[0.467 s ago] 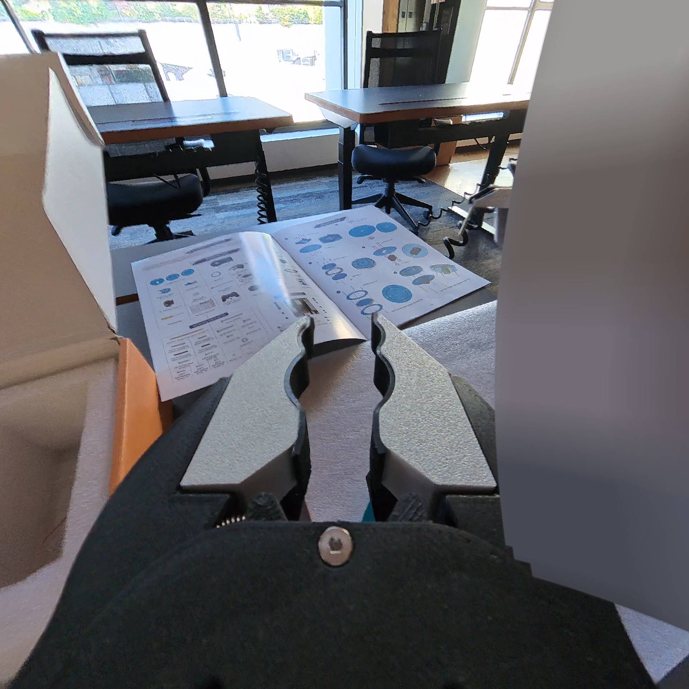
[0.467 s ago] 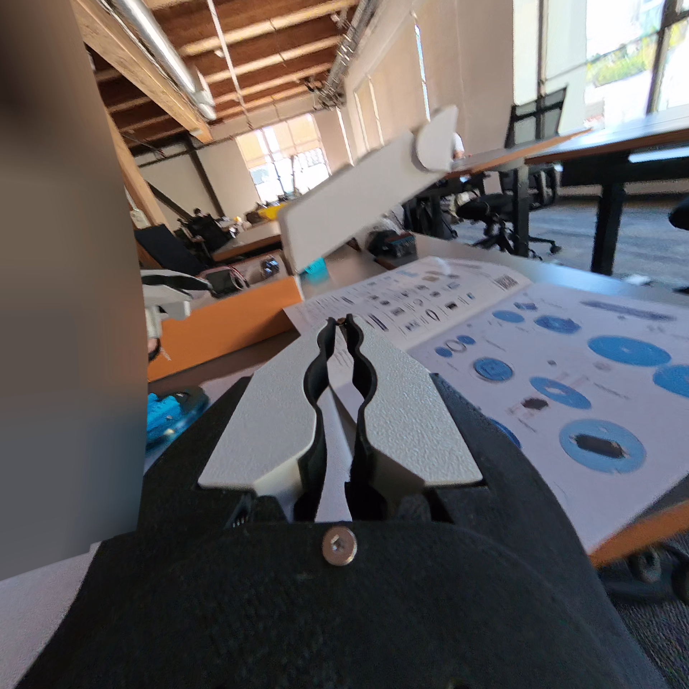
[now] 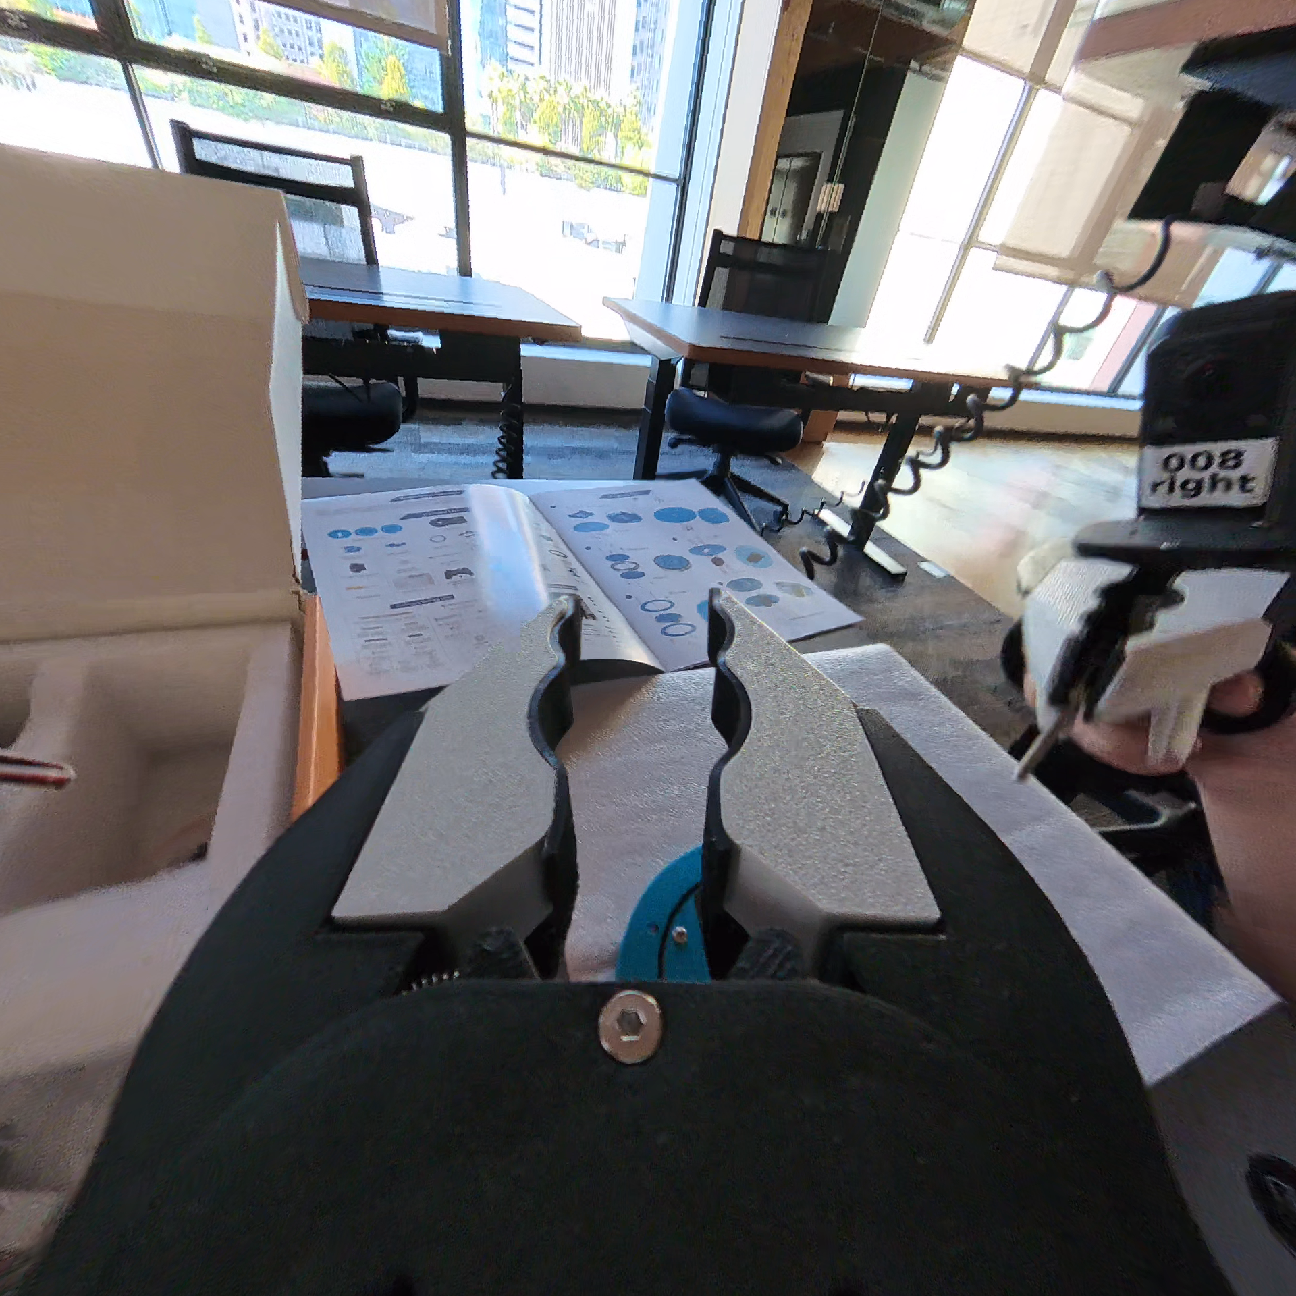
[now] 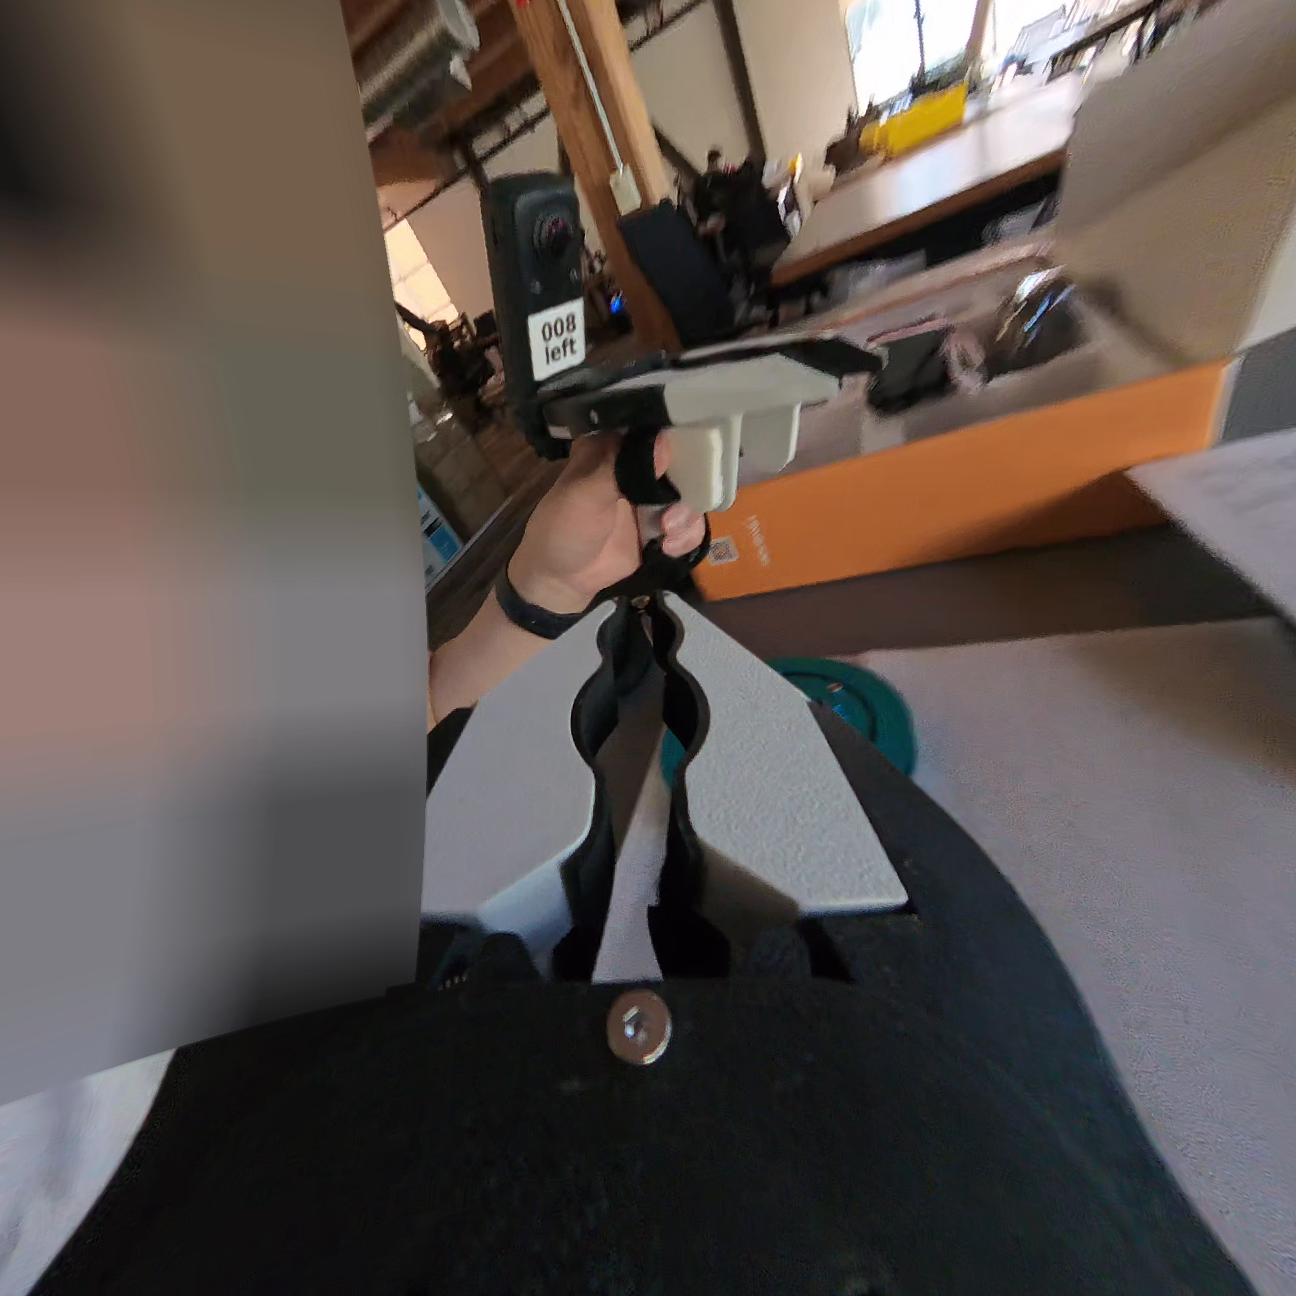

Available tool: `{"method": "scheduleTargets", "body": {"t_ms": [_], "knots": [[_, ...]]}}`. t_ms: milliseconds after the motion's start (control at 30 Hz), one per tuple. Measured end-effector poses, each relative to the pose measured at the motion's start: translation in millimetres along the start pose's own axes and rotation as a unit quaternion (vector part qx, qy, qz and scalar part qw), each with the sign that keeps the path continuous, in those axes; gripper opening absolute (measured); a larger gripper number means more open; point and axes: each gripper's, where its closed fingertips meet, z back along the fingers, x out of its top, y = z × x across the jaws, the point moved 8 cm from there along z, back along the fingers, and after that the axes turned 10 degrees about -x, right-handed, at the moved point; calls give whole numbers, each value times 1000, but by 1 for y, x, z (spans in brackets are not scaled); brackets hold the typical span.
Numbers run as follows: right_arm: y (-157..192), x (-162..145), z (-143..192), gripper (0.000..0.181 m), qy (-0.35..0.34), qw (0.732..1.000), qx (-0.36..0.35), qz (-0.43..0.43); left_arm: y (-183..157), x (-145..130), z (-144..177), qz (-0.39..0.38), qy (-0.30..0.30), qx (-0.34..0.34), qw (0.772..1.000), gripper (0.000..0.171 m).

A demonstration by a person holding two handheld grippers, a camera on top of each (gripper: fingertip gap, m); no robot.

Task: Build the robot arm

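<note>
The left gripper (image 3: 642,610) hangs spread and empty over a white pad (image 3: 631,757), a blue disc (image 3: 663,919) lying on the pad just under its jaws. An open booklet (image 3: 561,561) lies at 12 o'clock beyond the tips. A white box (image 3: 140,435) with an orange side stands at 9 o'clock.

The right gripper (image 4: 642,606) is pressed together on a thin metal pin (image 3: 1038,743), which juts from its tips in the left wrist view, at 3 o'clock. It is held above the pad, well apart from the booklet. In its own view the disc sits at 1 o'clock and a hand (image 4: 589,533) holds the left gripper at 12 o'clock.

Half a second earlier the left jaws stood closer together. The right gripper was pointed at the booklet; it has since swung round to face the left gripper.
</note>
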Motion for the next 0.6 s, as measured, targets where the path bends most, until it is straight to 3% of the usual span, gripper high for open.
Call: {"method": "scheduleTargets", "body": {"t_ms": [33, 233, 433, 600], "knots": [[7, -8, -9, 6, 18, 1000, 6, -12, -4, -4, 6, 5, -12, 0, 1000, 33], [17, -48, -42, 4, 74, 996, -21, -40, -13, -25, 20, -15, -25, 6, 1000, 31], [10, -61, -45, 4, 52, 995, -56, -60, -22, -28, 11, -64, 5, -2, 998, 31], [11, -67, -45, 4, 49, 994, -79, -64, -34, -34, 11, -58, 23, -12, 998, 32]]}}
